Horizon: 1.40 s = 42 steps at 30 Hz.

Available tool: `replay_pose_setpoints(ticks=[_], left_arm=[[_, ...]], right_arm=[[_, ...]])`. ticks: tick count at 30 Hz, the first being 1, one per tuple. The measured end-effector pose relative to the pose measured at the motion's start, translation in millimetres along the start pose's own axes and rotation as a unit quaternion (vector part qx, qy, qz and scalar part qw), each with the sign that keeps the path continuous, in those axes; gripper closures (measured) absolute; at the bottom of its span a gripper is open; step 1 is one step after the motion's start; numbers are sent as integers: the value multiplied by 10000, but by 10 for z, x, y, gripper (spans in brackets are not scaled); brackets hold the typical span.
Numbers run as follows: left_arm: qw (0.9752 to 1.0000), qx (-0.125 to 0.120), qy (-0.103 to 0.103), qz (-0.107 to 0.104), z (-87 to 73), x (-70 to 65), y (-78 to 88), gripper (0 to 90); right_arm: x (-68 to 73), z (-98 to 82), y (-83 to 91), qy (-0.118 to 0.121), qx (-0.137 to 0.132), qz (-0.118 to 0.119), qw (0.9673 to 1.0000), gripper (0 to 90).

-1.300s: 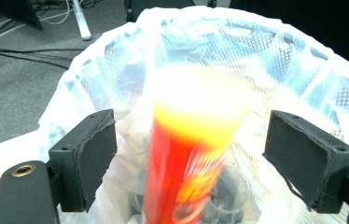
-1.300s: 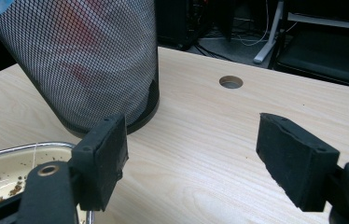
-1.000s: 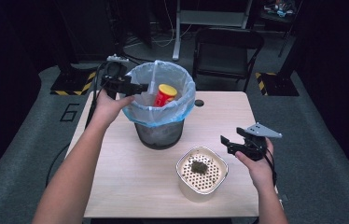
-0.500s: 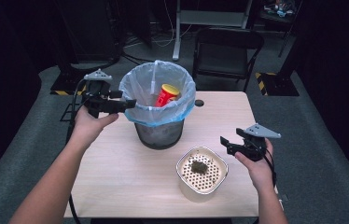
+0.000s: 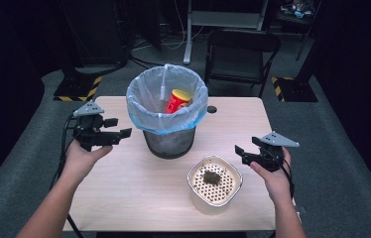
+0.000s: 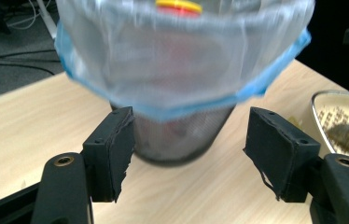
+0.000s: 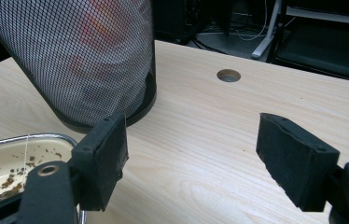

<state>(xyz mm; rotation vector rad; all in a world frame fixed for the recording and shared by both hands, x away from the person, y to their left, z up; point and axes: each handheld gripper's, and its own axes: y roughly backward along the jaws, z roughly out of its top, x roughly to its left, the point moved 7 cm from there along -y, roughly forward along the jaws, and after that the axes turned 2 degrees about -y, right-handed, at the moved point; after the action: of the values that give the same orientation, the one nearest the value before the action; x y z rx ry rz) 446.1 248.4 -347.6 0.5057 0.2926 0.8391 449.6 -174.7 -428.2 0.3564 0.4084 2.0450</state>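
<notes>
A black mesh bin [image 5: 169,141] lined with a clear blue-edged bag [image 5: 146,94] stands mid-table. A red can with a yellow lid [image 5: 176,101] leans inside it. My left gripper [image 5: 124,133] hovers left of the bin, pointing at it. Its jaws have just narrowed and still stand apart, with nothing between them [image 6: 189,149]. In the left gripper view the bag [image 6: 182,56] hangs just ahead. My right gripper [image 5: 240,151] is open and empty, held right of a cream container [image 5: 196,171] with a perforated insert and dark scraps. In the right gripper view [image 7: 191,158] it faces the bin's base [image 7: 93,70].
A cable hole [image 5: 212,109] sits in the wooden table [image 5: 124,198] behind the bin. A black chair [image 5: 243,49] stands beyond the far edge. Bare tabletop lies at the front left and between the bin and my right gripper.
My left hand has drawn back from the bin's rim, moving left, down and toward me. The right hand has stayed still.
</notes>
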Motion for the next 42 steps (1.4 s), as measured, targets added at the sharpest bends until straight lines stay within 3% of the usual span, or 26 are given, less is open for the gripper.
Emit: replay_pose_setpoints(ticks=[8,10,12,15,21,22,24,34,38,42], left_arm=[[9998,-65,131,125,-473,73,-6,330],[9998,-68,149,131,-516,82,-11,330],[9997,-98,162,166,-707,127,-48,327],[9996,-102,194,165,-808,153,-67,322],[9990,-86,256,370,-1215,260,-169,316],[9990,-86,256,370,-1215,260,-169,316],[9987,-55,349,361,-1391,272,-246,316],[9987,237,124,438,-1817,349,-466,298],[9983,173,404,390,-1934,387,-498,287],[9968,208,557,527,-2025,469,-518,248]], right_arm=[[-4,-3,5,-14,0,-18,10000,243],[-5,-3,6,-3,-5,-21,10000,243],[-4,-6,0,-6,-13,-17,10000,243],[-5,-13,-5,-14,-11,-30,10000,243],[-18,-37,-15,-18,23,-41,10000,243],[-18,-37,-15,-18,23,-41,10000,243],[-25,-43,-22,-10,18,-33,10000,243],[-73,-98,-51,18,72,-88,9999,243],[-94,-122,-67,8,90,-109,9999,242],[-137,-163,-90,12,125,-225,9997,242]])
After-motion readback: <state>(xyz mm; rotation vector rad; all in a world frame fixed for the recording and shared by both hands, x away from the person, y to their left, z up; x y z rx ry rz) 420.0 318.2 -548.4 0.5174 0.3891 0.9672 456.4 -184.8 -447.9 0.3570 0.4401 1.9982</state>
